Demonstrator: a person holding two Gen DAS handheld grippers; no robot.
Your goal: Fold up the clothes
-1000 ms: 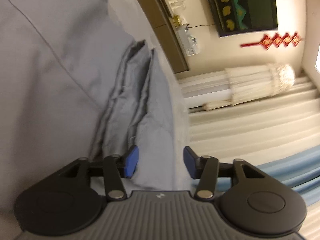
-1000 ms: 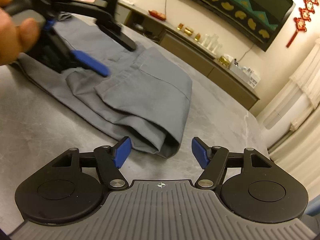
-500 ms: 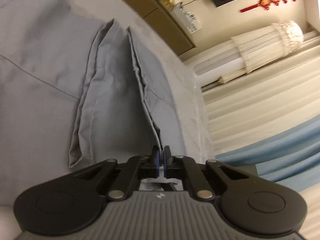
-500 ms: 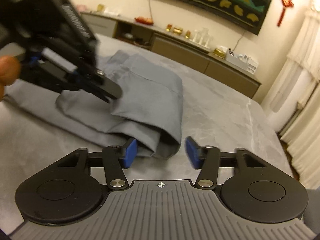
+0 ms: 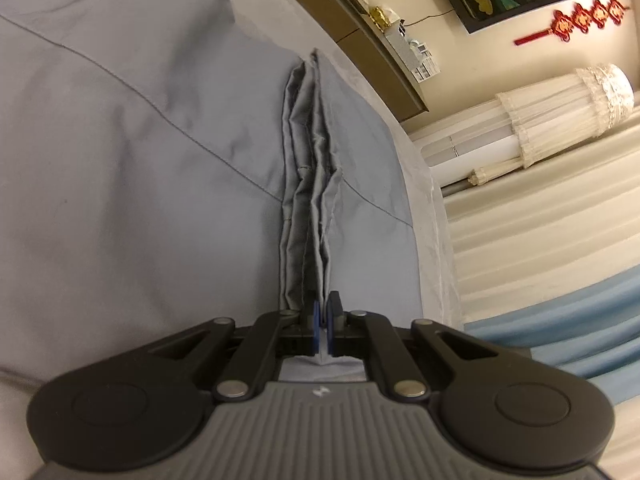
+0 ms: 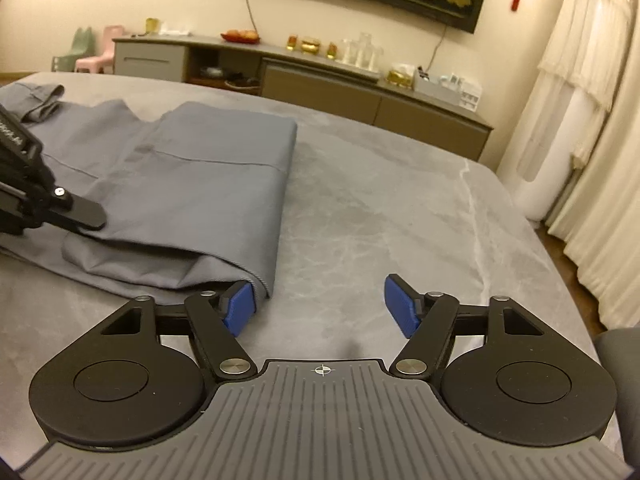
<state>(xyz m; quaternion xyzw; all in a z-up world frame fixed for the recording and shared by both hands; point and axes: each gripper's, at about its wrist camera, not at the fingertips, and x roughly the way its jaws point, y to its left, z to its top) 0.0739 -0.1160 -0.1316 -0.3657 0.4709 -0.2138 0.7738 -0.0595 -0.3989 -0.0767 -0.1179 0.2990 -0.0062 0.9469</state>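
Since a second ago the left gripper (image 5: 323,326) has gone from spread to pressed together, pinching the stacked hem edges of the gray trousers (image 6: 192,184); the right gripper (image 6: 322,308) has slid right, so the fold corner that sat between its pads is now only at its left pad (image 6: 239,307).

Trousers lie on the gray marble table (image 6: 400,216), already folded over once, fold edge facing the sideboard (image 6: 360,92) side. Left wrist view shows several cloth layers bunched into one ridge running straight into the closed pads, so the grip seems meant to keep all layers together for a lift.

Right jaws are spread wide, holding nothing, low over the table just beside the near corner of the trousers. Left pad touches or nearly touches that corner; can't tell which. Likely lining up to take the second corner so both ends rise evenly.

Step in hand, my guess: picking up the near edge for the next fold. Risk: an inner layer slips out of the left pinch, or the right side catches only the top layer.
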